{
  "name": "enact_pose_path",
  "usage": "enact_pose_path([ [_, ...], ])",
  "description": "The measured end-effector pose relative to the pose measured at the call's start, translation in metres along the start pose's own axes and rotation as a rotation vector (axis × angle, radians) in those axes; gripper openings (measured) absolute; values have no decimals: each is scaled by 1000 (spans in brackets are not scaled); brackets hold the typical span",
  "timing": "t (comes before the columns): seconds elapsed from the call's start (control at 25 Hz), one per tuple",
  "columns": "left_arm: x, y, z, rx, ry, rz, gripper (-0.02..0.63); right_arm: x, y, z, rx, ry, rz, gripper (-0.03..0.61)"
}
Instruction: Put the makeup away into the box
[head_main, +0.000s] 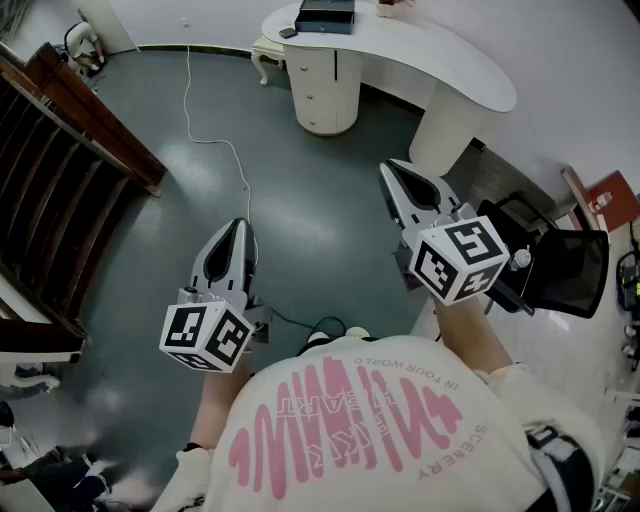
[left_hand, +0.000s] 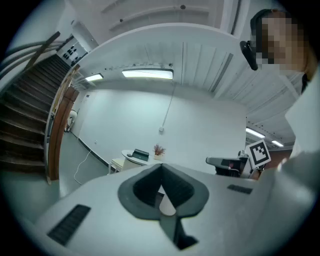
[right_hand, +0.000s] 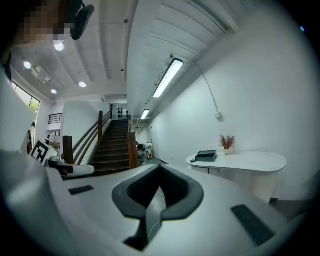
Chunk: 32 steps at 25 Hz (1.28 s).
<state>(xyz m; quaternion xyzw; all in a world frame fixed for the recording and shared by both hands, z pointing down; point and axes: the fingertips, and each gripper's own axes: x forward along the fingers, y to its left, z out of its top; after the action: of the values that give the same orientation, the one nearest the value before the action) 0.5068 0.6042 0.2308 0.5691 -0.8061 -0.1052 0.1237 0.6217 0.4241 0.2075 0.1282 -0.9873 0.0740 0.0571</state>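
Both shut: your left gripper (head_main: 237, 228) and right gripper (head_main: 393, 172) have jaws together with nothing between them. The black rectangular box (head_main: 325, 15) sits on the curved, glossy white desk (head_main: 430, 60), well apart from both. Only the gripper views show the ceiling strip light (right_hand: 167, 77). Only the head view shows the black mesh chair (head_main: 560, 270).
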Motion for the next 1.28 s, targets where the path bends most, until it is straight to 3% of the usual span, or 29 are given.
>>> enact_pose_path([
  [0.44, -9, 41, -12, -3, 61, 18, 3, 19, 19, -22, 73, 10, -27, 0],
  [0.64, -6, 65, -25, -51, 81, 37, 2, 33, 17, -46, 65, 87, -71, 0],
  [0.8, 3, 79, -22, -46, 88, 54, 2, 50, 6, -38, 69, 87, -84, 0],
  [1.28, 108, 110, 3, -48, 53, 92, 2, 157, -57, -22, 51, 105, 2, 0],
])
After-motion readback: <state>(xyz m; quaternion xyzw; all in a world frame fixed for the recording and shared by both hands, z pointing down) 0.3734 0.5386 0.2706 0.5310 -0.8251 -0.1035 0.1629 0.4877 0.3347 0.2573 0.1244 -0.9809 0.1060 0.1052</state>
